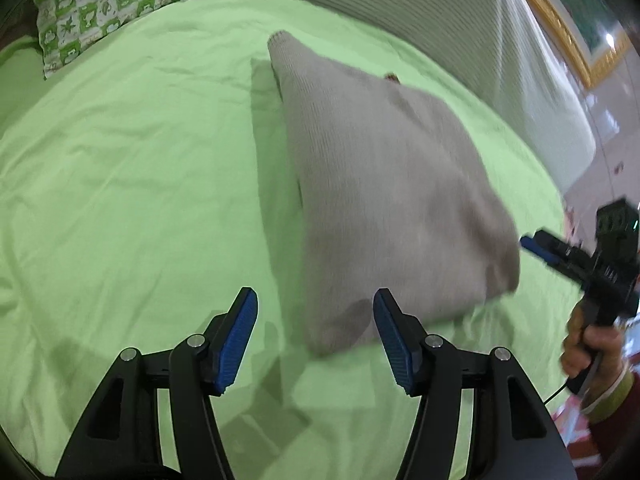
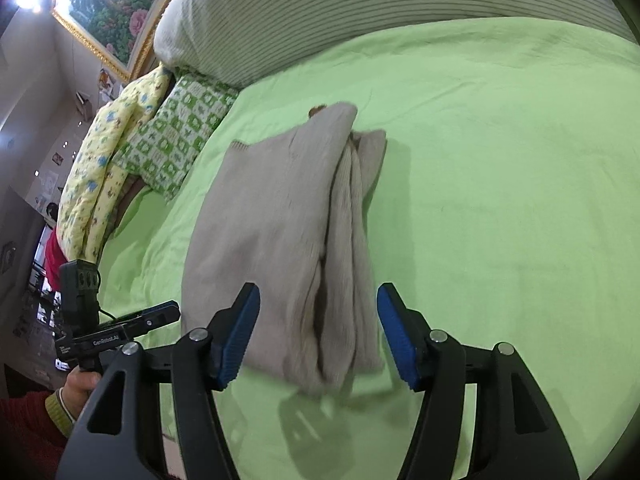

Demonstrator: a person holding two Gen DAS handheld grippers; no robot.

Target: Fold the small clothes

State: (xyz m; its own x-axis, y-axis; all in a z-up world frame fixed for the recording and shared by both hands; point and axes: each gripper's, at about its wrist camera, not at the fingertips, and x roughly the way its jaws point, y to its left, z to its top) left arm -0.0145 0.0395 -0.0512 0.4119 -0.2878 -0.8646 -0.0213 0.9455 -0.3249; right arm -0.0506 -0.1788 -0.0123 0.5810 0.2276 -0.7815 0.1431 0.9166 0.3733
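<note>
On the green bed [image 1: 120, 200], toward its middle, lies the beige knit garment [image 1: 380, 184], folded into a narrow bundle with layered edges along one side; both the left gripper [image 1: 316, 340] and the right gripper [image 2: 318, 336] stand apart and empty just short of its near end, probably having let it settle flat.

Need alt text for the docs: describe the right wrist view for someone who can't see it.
A folded beige sweater lies on a light green bedsheet, just beyond the right gripper, whose blue-padded jaws stand open and empty. At the left edge a hand holds the left gripper; patterned pillows and a striped cover lie behind.
</note>
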